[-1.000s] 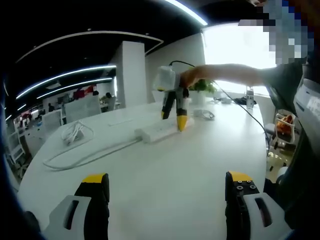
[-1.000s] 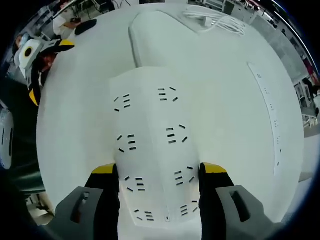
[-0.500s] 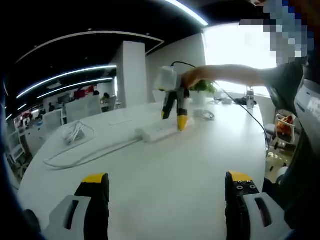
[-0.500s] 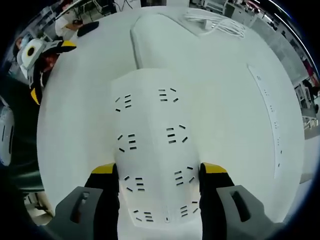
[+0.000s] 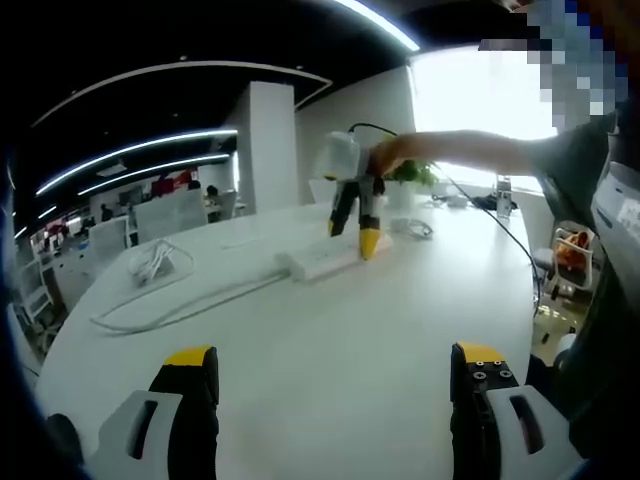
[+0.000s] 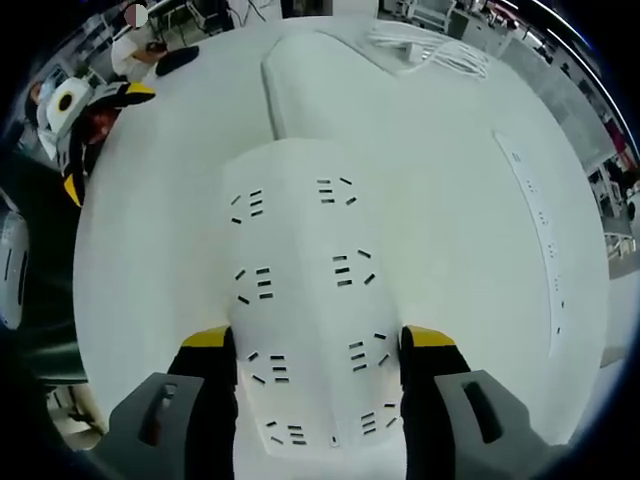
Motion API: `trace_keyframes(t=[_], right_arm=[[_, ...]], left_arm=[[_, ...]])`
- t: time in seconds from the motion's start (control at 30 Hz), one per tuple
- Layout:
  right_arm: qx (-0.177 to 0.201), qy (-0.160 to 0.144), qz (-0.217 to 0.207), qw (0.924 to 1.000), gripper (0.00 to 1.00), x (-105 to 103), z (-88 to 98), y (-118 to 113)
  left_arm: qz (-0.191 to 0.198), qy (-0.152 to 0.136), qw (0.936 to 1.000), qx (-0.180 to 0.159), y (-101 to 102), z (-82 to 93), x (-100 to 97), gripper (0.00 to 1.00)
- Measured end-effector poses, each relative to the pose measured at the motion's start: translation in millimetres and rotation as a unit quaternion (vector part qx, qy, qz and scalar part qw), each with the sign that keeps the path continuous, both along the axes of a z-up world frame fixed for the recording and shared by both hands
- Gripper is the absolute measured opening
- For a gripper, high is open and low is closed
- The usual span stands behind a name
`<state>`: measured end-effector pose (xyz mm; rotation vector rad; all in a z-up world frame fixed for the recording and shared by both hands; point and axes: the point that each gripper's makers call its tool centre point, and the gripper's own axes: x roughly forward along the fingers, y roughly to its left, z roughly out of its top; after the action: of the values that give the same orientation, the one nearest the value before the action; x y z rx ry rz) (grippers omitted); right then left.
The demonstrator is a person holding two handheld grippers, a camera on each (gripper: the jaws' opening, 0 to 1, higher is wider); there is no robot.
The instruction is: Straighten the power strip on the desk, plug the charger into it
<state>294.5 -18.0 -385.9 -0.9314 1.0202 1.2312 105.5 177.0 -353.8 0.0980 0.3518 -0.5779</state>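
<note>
A white power strip (image 6: 300, 270) lies flat on the white desk (image 5: 330, 330), running away from the camera in the right gripper view. My right gripper (image 6: 317, 345) is shut on its near end, one jaw against each long side. From the left gripper view, that right gripper (image 5: 358, 235) points down onto the power strip (image 5: 318, 262) at the far middle of the desk. The strip's cord (image 5: 180, 305) trails off to the left. A coiled white charger cable (image 5: 150, 262) lies further left, also seen as a bundle (image 6: 430, 42). My left gripper (image 5: 332, 362) hovers open and empty over bare desk.
The person's arm (image 5: 460, 150) reaches in from the right to the right gripper. A plant (image 5: 410, 172) and a bottle (image 5: 502, 195) stand at the far side. The desk edge (image 5: 530, 290) curves on the right. A long slotted strip (image 6: 540, 230) is set into the desk.
Both views have shifted slightly with the hands. The right gripper keeps its hold on the power strip, and the left gripper stays open.
</note>
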Motion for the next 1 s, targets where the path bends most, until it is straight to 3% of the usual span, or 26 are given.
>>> trace_keyframes(t=[1.0], right_arm=[[0.006, -0.004, 0.015, 0.9999, 0.67, -1.3, 1.5, 0.2]], left_arm=[[0.001, 0.001, 1.0, 0.002, -0.5, 0.2, 2.8, 1.0]])
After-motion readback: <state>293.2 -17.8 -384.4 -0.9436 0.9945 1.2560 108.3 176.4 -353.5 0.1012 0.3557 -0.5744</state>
